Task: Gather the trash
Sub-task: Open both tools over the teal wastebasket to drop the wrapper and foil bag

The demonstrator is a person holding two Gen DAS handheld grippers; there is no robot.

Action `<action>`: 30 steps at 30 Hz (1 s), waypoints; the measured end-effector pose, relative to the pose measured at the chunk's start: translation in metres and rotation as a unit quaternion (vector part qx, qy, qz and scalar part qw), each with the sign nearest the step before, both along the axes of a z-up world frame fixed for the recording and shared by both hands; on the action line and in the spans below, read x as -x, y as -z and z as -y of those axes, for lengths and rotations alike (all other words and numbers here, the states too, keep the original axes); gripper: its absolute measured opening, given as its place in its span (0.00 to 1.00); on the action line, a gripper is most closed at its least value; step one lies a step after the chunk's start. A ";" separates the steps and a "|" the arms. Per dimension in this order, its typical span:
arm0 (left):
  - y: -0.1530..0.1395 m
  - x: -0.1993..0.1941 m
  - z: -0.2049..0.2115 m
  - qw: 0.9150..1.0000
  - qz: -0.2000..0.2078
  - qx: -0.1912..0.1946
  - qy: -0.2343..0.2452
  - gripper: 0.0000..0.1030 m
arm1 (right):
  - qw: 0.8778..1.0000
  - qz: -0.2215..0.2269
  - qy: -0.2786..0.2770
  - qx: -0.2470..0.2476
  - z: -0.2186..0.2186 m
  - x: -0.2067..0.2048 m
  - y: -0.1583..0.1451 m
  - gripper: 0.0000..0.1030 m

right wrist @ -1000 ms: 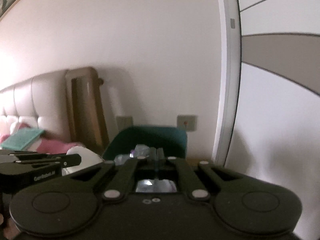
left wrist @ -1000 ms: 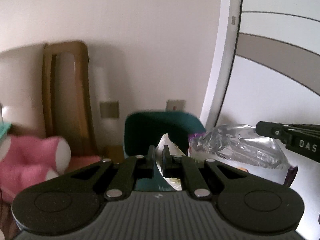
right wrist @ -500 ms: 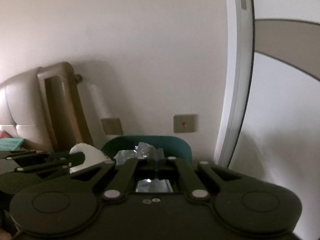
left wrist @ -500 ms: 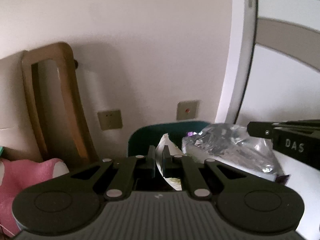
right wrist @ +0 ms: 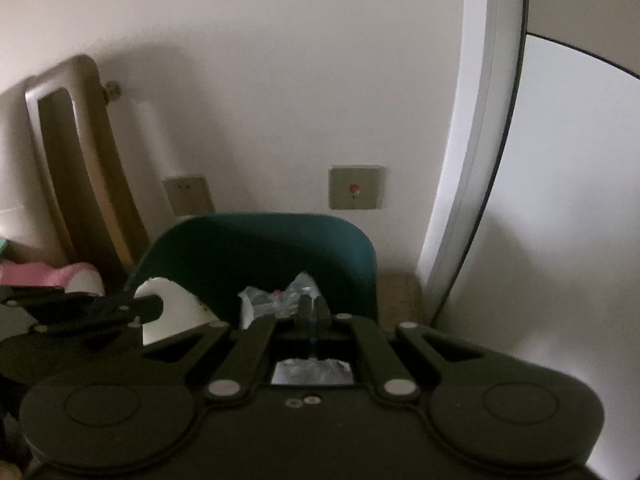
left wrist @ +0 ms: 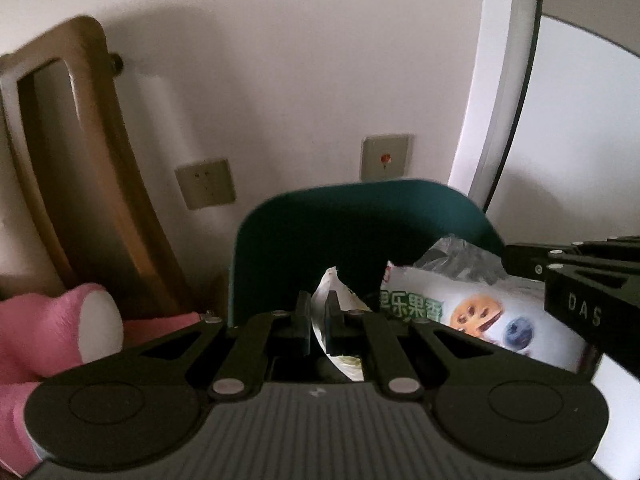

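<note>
Before the teal bin (left wrist: 320, 240), left fingers (left wrist: 303, 312) clamp a white wrapper (left wrist: 326, 300), right fingers (right wrist: 305, 308) a snack bag (left wrist: 480, 312).

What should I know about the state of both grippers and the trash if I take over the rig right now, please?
Left gripper: jaws shut on the white wrapper, held in front of the teal bin.
Right gripper: jaws shut on the snack bag, a white printed bag with a foil inside, also in front of the bin.
Done: both pieces of trash are picked up and carried to the bin by the wall.
Left: neither piece is released yet; probably bring each over the bin's opening, which is hidden, and open the jaws.
</note>
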State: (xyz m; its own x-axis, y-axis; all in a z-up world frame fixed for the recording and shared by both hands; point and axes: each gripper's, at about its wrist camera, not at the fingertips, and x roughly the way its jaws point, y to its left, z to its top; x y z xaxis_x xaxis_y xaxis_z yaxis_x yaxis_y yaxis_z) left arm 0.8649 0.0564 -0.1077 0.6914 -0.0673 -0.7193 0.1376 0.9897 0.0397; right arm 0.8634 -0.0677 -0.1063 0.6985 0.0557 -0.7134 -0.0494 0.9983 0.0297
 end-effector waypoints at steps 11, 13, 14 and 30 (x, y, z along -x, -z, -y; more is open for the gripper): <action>0.025 -0.008 0.009 0.999 -0.031 0.000 0.007 0.07 | 1.000 -0.016 -0.011 -0.012 0.008 0.001 0.009 0.20; 0.025 -0.007 0.009 1.000 -0.030 -0.003 0.005 0.09 | 1.000 -0.014 -0.014 -0.014 0.010 0.003 0.009 0.24; 0.025 -0.006 0.008 1.000 -0.028 -0.001 0.003 0.12 | 1.000 -0.013 -0.016 -0.015 0.011 0.004 0.008 0.26; -0.012 0.030 -0.001 0.999 0.030 0.044 -0.006 0.64 | 0.998 0.024 -0.053 -0.035 0.021 0.053 -0.020 0.39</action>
State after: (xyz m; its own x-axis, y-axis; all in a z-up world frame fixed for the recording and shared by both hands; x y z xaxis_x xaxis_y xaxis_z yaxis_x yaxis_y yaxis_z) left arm 0.8351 0.0572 -0.0957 0.7344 -0.1192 -0.6681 0.1250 0.9914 -0.0394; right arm 0.8106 -0.0883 -0.0863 0.7199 0.1798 -0.6704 -0.1572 0.9830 0.0948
